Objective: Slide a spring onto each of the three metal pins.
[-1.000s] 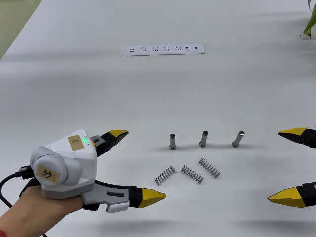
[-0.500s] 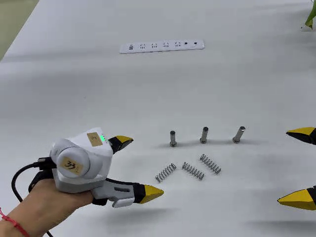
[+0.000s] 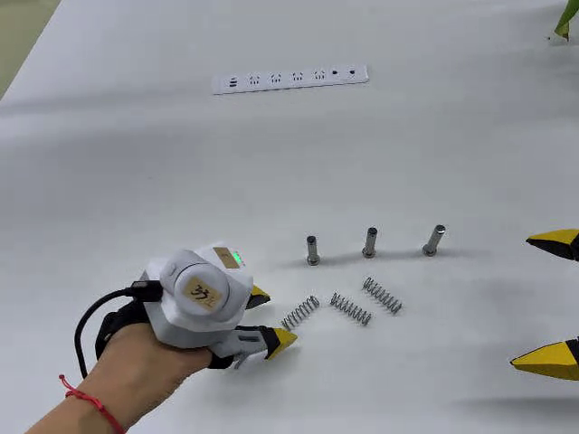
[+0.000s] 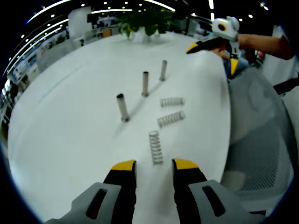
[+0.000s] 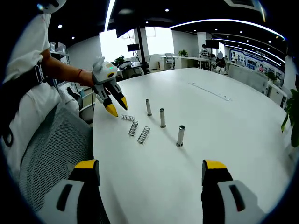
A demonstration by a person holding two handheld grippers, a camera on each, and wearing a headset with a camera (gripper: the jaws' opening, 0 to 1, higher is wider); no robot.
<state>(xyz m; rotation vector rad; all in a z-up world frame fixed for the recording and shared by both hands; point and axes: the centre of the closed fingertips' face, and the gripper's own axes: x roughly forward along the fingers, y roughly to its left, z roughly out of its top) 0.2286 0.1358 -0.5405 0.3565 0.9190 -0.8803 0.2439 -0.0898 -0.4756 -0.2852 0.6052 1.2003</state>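
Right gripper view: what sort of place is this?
Probably an open-plan office or lab: a long white table, a mesh office chair beside it, and desks further back under ceiling strip lights.

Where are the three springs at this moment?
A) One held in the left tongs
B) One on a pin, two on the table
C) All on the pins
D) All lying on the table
D: the springs lie flat on the table beside the bare upright pins, and the left tongs and right tongs are open, holding nothing.
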